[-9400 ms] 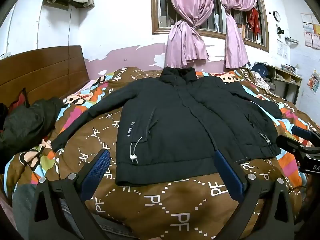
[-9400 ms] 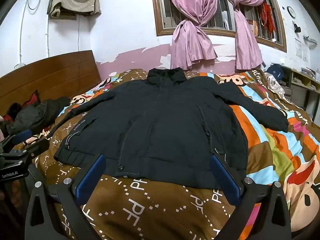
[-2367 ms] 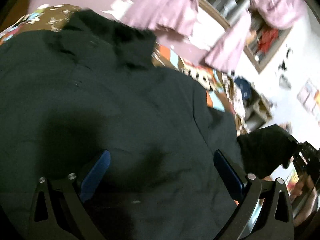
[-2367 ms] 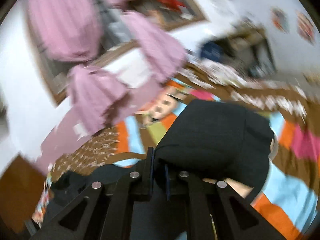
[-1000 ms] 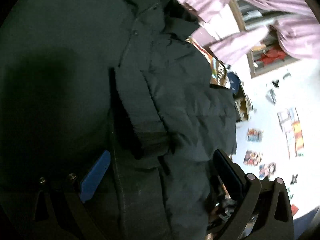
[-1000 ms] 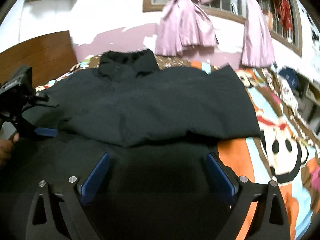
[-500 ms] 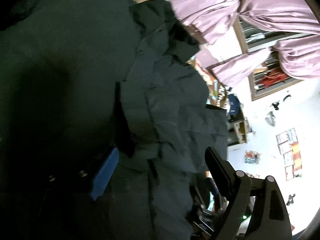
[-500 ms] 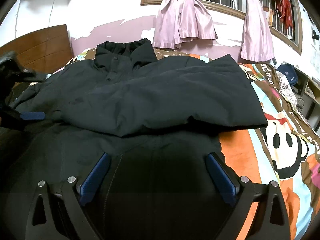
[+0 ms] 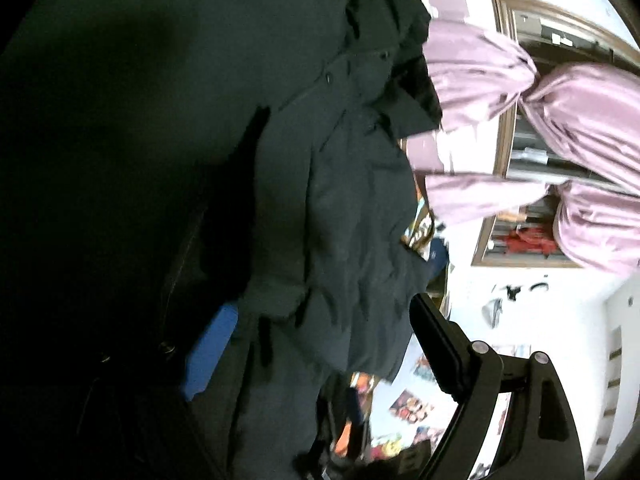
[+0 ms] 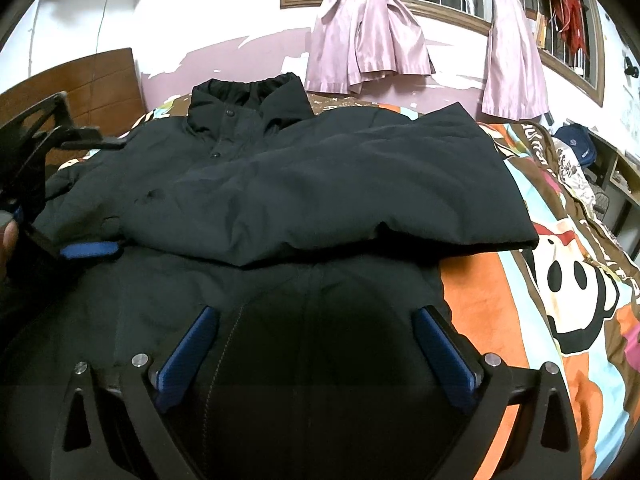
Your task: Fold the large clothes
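Right gripper (image 10: 316, 352), black frame w/ blue pads: jaws wide apart, holding nothing, poised just above the lower front of the large black padded jacket (image 10: 280, 200). Left gripper (image 10: 86, 250), same build: seen in the right wrist view at the jacket's left edge, one blue pad touching the cloth near the sleeve end. In the left wrist view its fingers (image 9: 210, 354) stand apart w/ a bunched black fold between them; the gap looks narrower than the right tool's, but a firm grip on the cloth cannot be confirmed.

Jacket location: spread front-up on the bed, over the patterned brown and multicolour bedspread (image 10: 560, 280), collar (image 10: 248, 100) toward the far wall. One sleeve (image 10: 380, 184) lies folded across the chest, cuff end toward the left gripper.

Step in hand (judgement): tucking the sleeves in, approx. early-mid task; body fold not yet done.

Procedure notes:
1. Take the sleeve near the cuff, full thickness, not just the outer shell; padded fabric slips.
2. Lay it flat across the chest, edges parallel to the hem.
3. Use the right tool to press the lower front so the body does not drag.
4. Release only when cloth rests flat.

Beyond: pink knotted curtains (image 10: 368, 32) at a wood-framed window.
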Action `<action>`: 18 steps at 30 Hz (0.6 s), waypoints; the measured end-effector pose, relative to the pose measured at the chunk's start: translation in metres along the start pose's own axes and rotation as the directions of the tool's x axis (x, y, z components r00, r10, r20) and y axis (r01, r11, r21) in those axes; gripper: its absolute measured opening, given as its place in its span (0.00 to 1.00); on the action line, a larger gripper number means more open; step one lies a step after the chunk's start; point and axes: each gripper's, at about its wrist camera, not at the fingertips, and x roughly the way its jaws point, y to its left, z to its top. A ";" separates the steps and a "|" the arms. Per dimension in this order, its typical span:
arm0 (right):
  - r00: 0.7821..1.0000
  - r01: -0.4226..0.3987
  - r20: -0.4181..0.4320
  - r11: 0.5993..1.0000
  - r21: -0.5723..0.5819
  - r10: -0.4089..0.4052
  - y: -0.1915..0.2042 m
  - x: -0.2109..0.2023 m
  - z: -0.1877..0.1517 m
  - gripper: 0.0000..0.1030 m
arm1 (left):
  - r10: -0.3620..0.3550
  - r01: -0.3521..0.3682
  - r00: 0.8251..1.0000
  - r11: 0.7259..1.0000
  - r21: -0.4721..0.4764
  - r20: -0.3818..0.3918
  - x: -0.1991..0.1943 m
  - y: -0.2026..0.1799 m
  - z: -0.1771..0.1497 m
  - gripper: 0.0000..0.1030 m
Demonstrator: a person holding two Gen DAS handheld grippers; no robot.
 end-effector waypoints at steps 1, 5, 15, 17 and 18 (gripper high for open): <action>1.000 0.003 0.000 1.000 -0.001 -0.003 0.000 0.000 0.000 0.99 | 0.019 -0.019 1.000 1.000 0.007 0.007 0.002 -0.002 0.004 0.63; 1.000 0.015 0.004 1.000 -0.007 -0.015 0.002 -0.001 -0.001 0.99 | 0.107 -0.110 0.993 0.992 0.061 0.044 0.006 -0.004 0.012 0.09; 0.968 0.113 0.234 0.991 -0.076 -0.093 0.018 -0.046 0.023 0.99 | 0.064 -0.190 0.957 0.878 0.440 0.284 -0.050 -0.054 0.002 0.04; 0.965 0.120 0.243 0.989 -0.084 -0.097 0.021 -0.045 0.035 0.99 | 0.055 -0.218 0.942 0.851 0.478 0.332 -0.069 -0.056 0.002 0.04; 0.967 0.114 0.238 0.991 -0.076 -0.093 0.021 -0.042 0.045 0.99 | 0.056 -0.244 0.931 0.832 0.499 0.361 -0.080 -0.057 0.003 0.04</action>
